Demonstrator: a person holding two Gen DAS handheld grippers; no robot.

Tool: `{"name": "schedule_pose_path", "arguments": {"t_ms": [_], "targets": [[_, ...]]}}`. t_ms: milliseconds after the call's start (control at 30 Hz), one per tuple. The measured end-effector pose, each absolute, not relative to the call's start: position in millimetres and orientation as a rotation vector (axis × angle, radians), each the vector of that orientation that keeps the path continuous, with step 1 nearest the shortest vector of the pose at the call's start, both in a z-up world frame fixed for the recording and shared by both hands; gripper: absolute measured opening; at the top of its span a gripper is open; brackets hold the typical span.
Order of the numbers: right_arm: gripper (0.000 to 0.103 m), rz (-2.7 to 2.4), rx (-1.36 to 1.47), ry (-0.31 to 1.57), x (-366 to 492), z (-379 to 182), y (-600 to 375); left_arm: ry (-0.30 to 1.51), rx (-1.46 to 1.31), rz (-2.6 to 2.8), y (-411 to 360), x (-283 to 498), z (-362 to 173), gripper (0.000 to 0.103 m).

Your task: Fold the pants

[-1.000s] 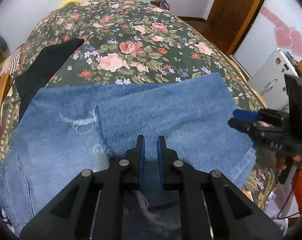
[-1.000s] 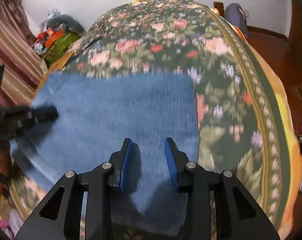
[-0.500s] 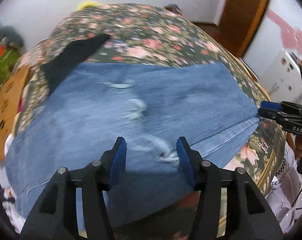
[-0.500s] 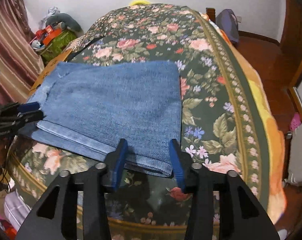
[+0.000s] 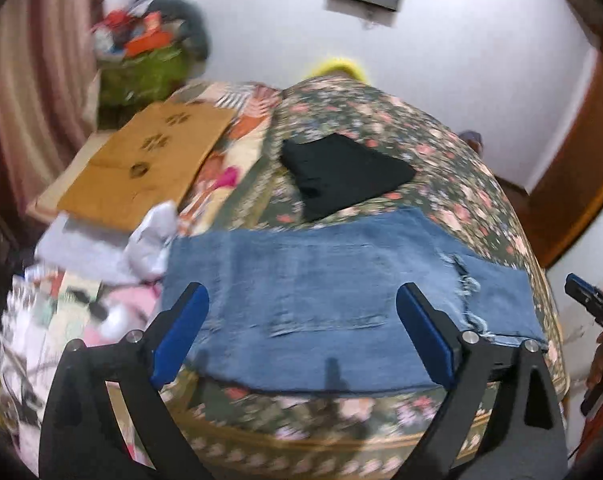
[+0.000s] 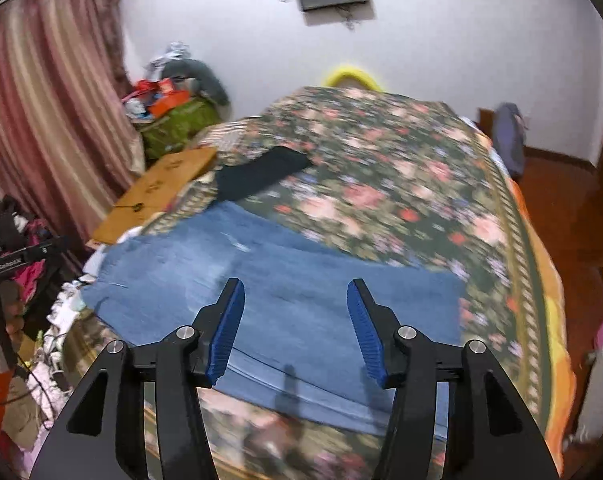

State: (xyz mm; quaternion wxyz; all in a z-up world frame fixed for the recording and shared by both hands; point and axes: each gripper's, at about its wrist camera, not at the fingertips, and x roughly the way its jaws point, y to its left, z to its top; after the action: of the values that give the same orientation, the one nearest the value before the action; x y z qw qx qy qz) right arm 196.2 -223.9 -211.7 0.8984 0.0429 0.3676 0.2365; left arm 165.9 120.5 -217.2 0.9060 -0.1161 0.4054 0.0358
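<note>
Jeans [image 5: 341, 300] lie folded on your bed's [image 5: 441, 152] near edge, black garment [image 5: 341, 172] just beyond, cardboard [image 5: 149, 164] off left. Left gripper [image 5: 301, 336] and right gripper [image 6: 295, 328]: fingers apart, empty, above jeans.

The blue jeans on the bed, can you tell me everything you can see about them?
The jeans are faded blue denim, folded into a flat, layered rectangle lying near the front edge of the flowery bedspread. They have frayed rips with white threads near one end and a worn tear across the middle. A folded black cloth lies just behind them. Both grippers, left and right, hang open in front of them; neither holds the jeans.
</note>
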Motion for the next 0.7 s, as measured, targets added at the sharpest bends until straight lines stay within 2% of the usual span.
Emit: {"name": "schedule_pose_path", "arguments": {"t_ms": [200,500,700], "targets": [[0.05,0.602,0.02,0.771,197.5,-215.2,-153.1,0.928,-0.407,0.104,172.5,143.8,-258.2,0.096],[0.05,0.662,-0.099,0.88,207.5,-251.7,-78.6,1.101,-0.691,-0.061,188.1,139.4,-333.0,0.095],[0.052,0.661,-0.152,1.01,220.1,-285.6,-62.3,1.1,-0.741,-0.128,181.5,151.4,-344.9,0.096]]}}
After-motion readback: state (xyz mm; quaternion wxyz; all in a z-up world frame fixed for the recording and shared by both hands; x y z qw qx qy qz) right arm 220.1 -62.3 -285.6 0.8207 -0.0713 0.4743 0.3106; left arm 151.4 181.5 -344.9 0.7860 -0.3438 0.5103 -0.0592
